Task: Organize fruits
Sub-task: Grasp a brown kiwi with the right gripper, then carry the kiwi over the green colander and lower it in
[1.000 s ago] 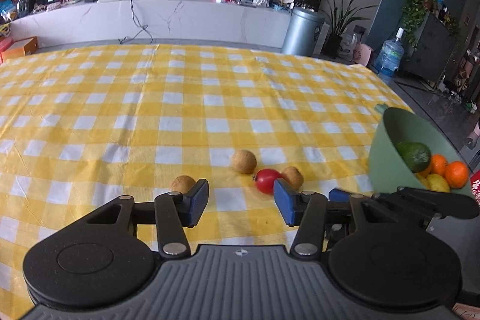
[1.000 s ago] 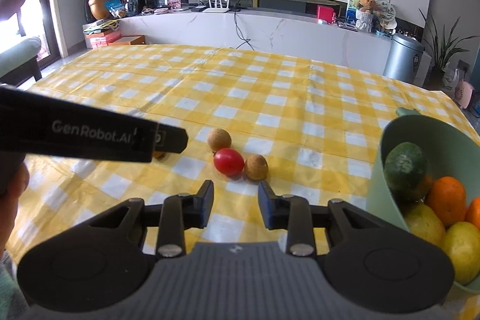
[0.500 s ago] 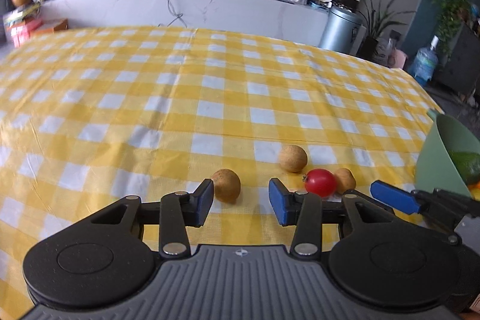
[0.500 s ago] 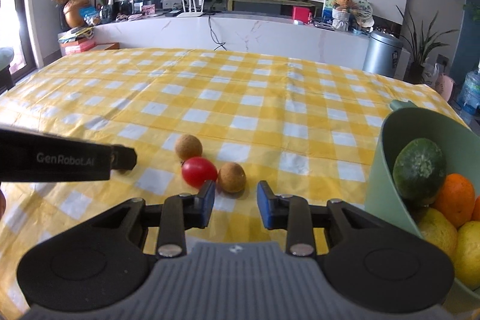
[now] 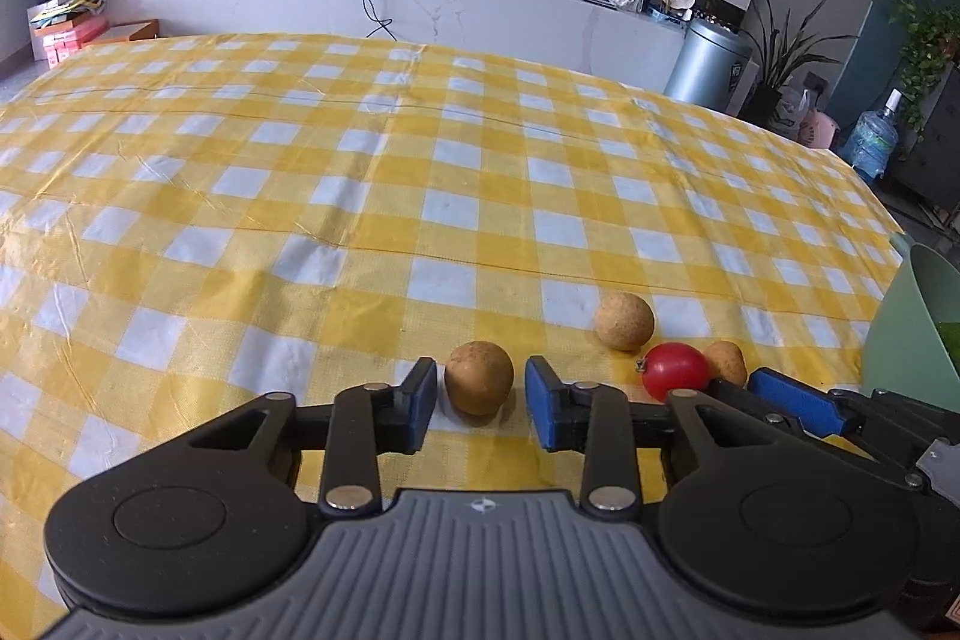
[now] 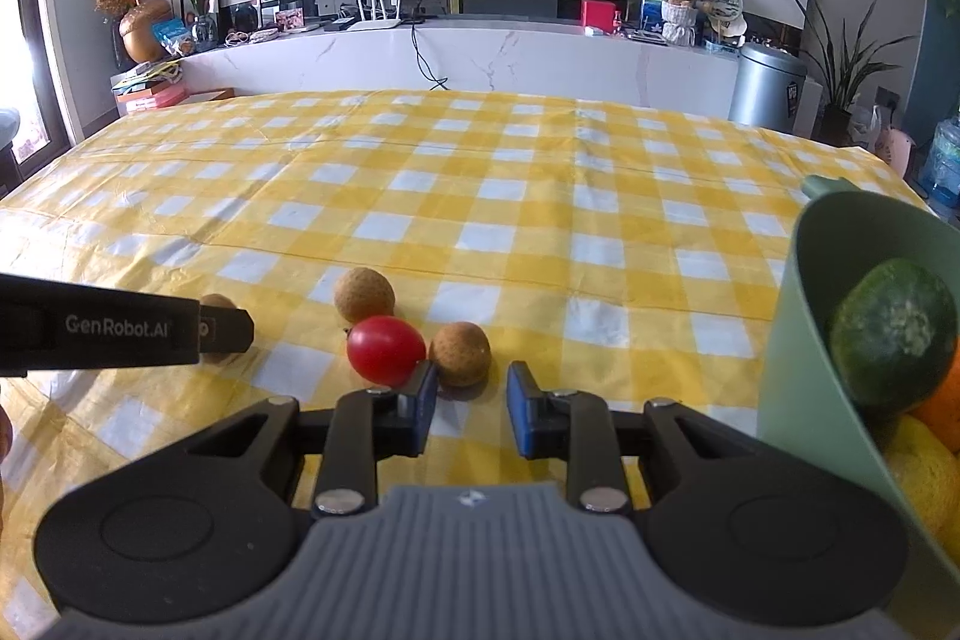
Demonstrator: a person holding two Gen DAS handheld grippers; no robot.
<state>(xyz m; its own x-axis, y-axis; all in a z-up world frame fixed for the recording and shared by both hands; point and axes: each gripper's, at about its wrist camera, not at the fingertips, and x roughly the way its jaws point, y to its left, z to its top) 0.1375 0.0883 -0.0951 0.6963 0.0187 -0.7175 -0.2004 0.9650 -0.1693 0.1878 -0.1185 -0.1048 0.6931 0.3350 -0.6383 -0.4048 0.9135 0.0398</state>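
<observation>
While fruit is being gathered off the yellow checked tablecloth (image 5: 360, 196), the leftmost brown fruit (image 5: 479, 377) is bracketed by the left gripper (image 5: 474, 403), whose jaws have just been closing but are seen a sliver short of contact on both sides. A centred, gentle squeeze is advised so the round fruit is not squirted forward. Further right, a rear brown fruit (image 6: 363, 294) and a cherry tomato (image 6: 386, 350) are left untouched. The right-hand brown fruit (image 6: 460, 346) sits just off the tips of the right gripper (image 6: 467, 409), narrowed yet apart; the touching tomato should be spared. The green bowl (image 6: 798, 340) is judged the destination.
</observation>
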